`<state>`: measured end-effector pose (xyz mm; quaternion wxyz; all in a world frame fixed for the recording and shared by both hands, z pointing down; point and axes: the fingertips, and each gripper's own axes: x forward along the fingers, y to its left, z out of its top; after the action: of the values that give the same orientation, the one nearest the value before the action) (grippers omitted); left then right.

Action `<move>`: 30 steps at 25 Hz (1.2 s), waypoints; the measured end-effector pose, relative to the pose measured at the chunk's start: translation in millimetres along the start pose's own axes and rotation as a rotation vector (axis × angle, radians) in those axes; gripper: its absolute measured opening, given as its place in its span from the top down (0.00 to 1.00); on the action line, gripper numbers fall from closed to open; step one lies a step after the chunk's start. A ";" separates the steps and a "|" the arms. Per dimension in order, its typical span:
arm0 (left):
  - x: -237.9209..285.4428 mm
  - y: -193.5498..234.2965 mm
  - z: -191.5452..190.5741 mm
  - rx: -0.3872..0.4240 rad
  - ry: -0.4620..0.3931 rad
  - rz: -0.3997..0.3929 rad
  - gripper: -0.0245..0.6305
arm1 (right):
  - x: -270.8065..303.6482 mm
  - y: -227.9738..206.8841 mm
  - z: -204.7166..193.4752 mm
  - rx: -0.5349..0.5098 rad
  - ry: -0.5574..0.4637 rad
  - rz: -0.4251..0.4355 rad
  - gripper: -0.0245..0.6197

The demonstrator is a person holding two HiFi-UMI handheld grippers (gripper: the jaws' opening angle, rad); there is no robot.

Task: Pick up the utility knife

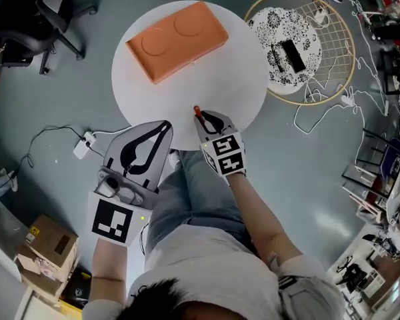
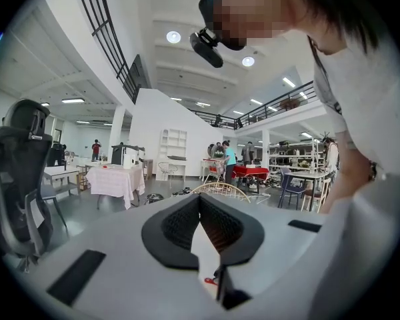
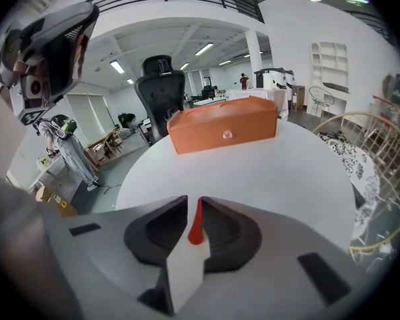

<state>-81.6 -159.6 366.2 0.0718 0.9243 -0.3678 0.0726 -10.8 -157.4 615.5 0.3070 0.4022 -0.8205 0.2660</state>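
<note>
Well, in the head view the right tool (image 1: 201, 117) sits at the six o'clock edge of the round bench (image 1: 220, 79). Its jaws are clamped on a slim red utility knife (image 1: 197, 111), whose end pokes out toward eleven o'clock. An orange box (image 1: 177, 40) lies well apart at twelve. The left tool (image 1: 165, 124) hangs off the bench at seven o'clock, over the person's lap.

The left gripper view shows the left tool (image 2: 200, 199) closed on nothing, with its jaw tips meeting.

In the right gripper view the utility knife (image 3: 197, 222) stands pinched between the pads, with the orange box (image 3: 223, 131) beyond at twelve o'clock. The hold looks narrow, though how much handle sits inside is hard to read. If it is slight, a quick swing could let the knife pivot or slip out onto the bench.
</note>
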 end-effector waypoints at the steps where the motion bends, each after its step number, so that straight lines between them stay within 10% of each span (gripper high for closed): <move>1: -0.5 1.0 -1.0 0.000 0.001 0.004 0.95 | 2.1 -1.3 -1.5 -0.002 0.008 -0.009 0.87; 16: -9.5 1.9 -9.3 -0.013 0.010 0.030 0.95 | 14.0 -4.8 -13.1 -0.122 0.107 -0.129 0.85; 30: -23.2 -10.1 -8.2 0.009 0.006 0.059 0.95 | -4.6 5.1 0.3 -0.013 -0.004 -0.063 0.88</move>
<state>-92.0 -135.3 369.2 0.0667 0.9132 -0.3942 0.0791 -12.9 -152.6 611.0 0.3161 0.4262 -0.8099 0.2500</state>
